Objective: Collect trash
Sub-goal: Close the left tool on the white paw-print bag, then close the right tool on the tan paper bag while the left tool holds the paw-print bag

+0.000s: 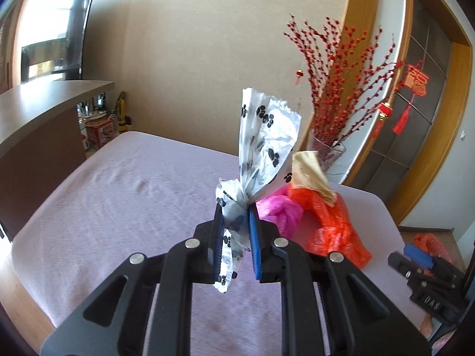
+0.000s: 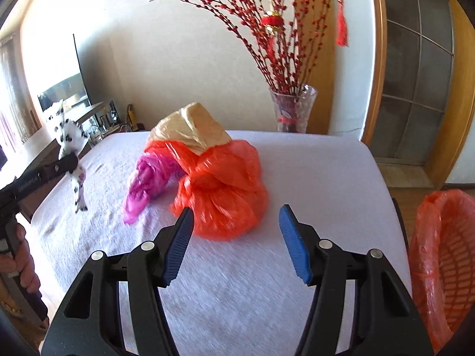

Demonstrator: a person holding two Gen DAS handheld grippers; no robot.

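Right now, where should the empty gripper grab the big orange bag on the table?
Probably at the gathered knot on the side of the orange bag facing the right gripper, coming in straight from the near edge of the table. The body bulges wider than the open jaws, while the bunched plastic there is narrow.

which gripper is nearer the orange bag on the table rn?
Right. The right gripper has its jaws open just in front of the orange bag, not touching. The left gripper is off to its side, shut on the paw-print bag.
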